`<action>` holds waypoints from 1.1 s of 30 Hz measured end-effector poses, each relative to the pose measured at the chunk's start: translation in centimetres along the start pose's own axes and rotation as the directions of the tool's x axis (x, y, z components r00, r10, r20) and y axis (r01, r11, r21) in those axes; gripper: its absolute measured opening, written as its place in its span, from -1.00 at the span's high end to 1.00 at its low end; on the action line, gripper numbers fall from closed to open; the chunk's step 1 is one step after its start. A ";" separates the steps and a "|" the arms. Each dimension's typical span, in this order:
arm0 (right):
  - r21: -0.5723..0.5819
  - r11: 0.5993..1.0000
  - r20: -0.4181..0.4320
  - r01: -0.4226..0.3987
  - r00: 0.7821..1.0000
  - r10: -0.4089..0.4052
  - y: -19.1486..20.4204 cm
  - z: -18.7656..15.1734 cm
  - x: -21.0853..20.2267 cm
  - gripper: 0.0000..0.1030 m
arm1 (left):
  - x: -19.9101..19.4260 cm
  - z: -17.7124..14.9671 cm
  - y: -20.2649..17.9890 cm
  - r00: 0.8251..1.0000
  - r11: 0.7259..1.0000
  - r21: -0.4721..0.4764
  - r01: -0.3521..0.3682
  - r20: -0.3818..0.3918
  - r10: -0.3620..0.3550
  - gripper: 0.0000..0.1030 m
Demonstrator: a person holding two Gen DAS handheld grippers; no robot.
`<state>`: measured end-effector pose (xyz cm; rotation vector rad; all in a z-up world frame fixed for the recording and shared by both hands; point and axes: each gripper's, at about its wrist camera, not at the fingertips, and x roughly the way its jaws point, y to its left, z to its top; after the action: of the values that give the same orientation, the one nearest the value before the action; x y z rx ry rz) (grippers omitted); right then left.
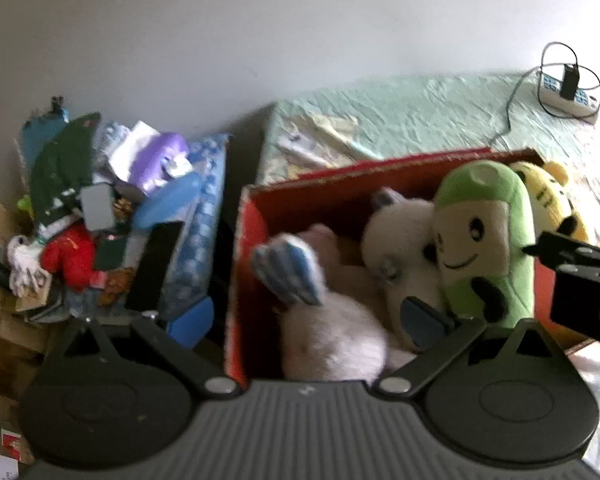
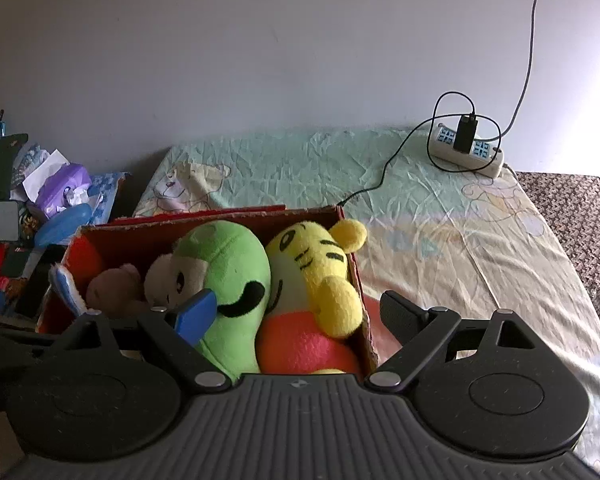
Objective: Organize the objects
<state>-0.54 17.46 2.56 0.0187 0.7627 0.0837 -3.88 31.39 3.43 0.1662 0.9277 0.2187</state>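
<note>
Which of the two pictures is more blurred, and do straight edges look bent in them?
The left wrist view is softer: the white plush toy in the red box is smeared. The right wrist view is sharper, and the yellow plush toy and the power strip show clear detail. In both views the fisheye lens bends the bed edge and darkens the corners.

- Your left gripper (image 1: 307,316) points steeply downward, its jaws spread wide, and the pads press on nothing.
- Your right gripper (image 2: 296,314) tilts downward too, its jaws as far apart as they go, with nothing gripped.
- Your right gripper's black frame shows at the right edge of the left wrist view.
</note>
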 end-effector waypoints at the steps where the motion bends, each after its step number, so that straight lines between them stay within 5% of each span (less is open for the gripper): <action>1: 0.001 1.000 -0.001 0.002 1.000 -0.002 0.1 0.0 0.0 -0.76 | -0.2 0.0 0.2 1.000 1.000 -0.001 -0.007 0.006 0.007 -0.95; 11: 0.011 1.000 -0.017 -0.020 1.000 0.021 1.2 -0.6 -0.7 -0.77 | -1.5 -0.3 2.8 0.998 0.999 -0.020 -0.047 0.050 0.047 -0.95; 23: 0.061 0.997 -0.027 -0.039 0.999 0.040 0.8 -1.7 -1.1 -0.77 | -0.5 -2.3 2.1 0.999 0.999 -0.026 0.029 -0.023 -0.029 -0.95; 33: 0.023 0.997 -0.022 -0.072 0.997 0.073 0.7 -1.5 -1.0 -0.76 | -0.3 -2.6 1.3 0.999 0.999 -0.048 0.013 -0.047 -0.015 -0.95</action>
<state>-2.31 18.02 2.22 0.0672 0.7854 0.1447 -6.26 32.66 2.41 0.1111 0.9698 0.2319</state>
